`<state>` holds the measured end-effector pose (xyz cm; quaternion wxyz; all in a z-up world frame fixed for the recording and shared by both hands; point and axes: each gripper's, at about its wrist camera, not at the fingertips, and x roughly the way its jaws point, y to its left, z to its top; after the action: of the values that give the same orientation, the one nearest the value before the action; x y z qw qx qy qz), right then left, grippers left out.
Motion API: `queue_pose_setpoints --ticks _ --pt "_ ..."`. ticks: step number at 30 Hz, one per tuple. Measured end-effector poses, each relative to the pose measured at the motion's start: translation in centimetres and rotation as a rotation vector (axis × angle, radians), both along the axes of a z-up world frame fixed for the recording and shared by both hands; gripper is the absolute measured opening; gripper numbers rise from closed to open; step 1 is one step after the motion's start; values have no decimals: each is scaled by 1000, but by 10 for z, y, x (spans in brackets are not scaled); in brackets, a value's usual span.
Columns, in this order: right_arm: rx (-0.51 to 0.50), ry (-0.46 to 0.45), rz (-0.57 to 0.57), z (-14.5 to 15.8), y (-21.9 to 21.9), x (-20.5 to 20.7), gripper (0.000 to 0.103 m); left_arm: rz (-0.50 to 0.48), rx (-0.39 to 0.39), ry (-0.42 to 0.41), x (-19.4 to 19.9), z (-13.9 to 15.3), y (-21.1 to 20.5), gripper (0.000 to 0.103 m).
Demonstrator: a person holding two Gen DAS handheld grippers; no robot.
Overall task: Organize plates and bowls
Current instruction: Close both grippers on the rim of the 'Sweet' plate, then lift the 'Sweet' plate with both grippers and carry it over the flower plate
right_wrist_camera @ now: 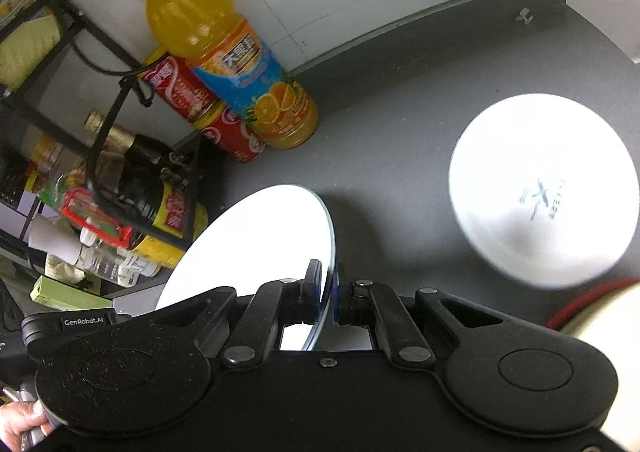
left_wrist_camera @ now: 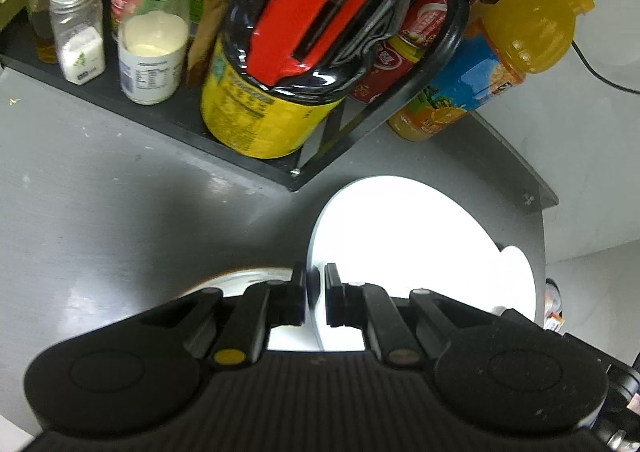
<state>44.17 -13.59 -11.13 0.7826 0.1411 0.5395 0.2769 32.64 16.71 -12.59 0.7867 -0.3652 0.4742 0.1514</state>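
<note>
My left gripper is shut on the rim of a white plate, held above the grey counter. A second white dish shows past its right edge, and an orange-rimmed dish lies left of the fingers. My right gripper is shut on the rim of a white plate, tilted above the counter. A white bowl with a faint logo rests on the counter to the right. A red-rimmed dish shows at the right edge.
A black rack holds spice jars, a yellow-labelled bottle and red cans. An orange juice bottle stands by the wall. The grey counter ends at the back wall.
</note>
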Motion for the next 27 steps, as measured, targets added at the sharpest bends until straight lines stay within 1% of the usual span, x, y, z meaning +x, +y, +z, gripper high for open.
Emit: queue_pose_setpoints --ticks 6,19,27 --pt "4 1 -37 2 3 -29 5 -40 3 4 -21 1 10 7" --pt "4 4 -103 4 6 -87 6 -110 12 5 -57 -3 18 7" --pt "3 12 -125 -5 8 -117 6 -129 13 12 -79 -10 24 7"
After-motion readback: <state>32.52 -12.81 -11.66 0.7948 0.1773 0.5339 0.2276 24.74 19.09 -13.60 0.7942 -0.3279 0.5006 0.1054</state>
